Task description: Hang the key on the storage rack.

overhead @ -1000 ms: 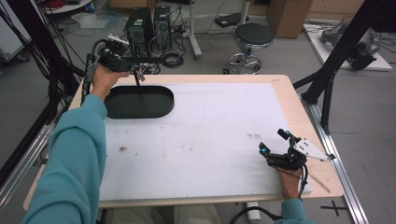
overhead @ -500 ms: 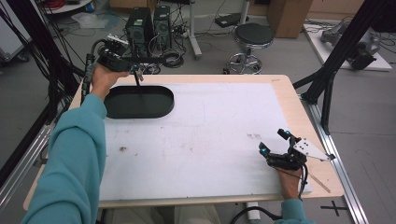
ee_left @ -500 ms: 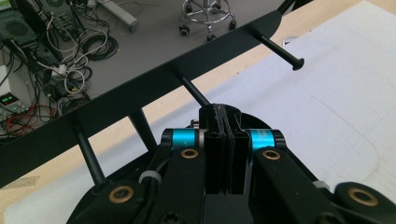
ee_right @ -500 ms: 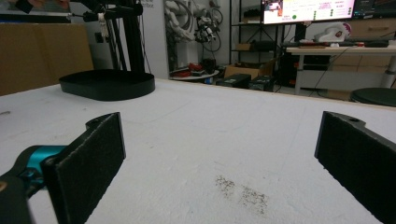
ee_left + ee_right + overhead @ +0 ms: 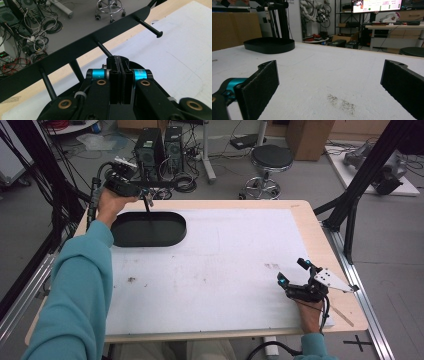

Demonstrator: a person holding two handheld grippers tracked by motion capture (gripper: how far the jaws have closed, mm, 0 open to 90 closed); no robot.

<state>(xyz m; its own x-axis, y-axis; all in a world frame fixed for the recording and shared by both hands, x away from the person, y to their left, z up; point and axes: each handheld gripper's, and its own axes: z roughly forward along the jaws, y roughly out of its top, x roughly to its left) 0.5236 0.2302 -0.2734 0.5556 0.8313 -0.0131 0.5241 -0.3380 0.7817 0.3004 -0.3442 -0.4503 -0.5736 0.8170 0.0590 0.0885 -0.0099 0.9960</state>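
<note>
- the right gripper [image 5: 296,273] rests low on the white sheet [image 5: 225,265] at the near right corner of the bench [image 5: 305,215], held by the person's right hand [image 5: 310,312]; its jaws stand wide apart with nothing between them.
- in the right gripper view the two black pads [image 5: 262,85] frame bare white sheet with a dark smudge [image 5: 340,102] just ahead.
- the left arm in a teal sleeve [image 5: 75,290] reaches up the left side of the bench.
- the black oval base [image 5: 148,228] sits at the far left of the bench, on the sheet's corner.
- the left gripper [image 5: 142,195] is held above the far edge of that base, jaws pressed fully together; whether they pinch the thin black rod [image 5: 148,206] of the rack [image 5: 82,47] cannot be told.
- in the left gripper view the rack's flat black bar with its pegs crosses just beyond the closed jaws.
</note>
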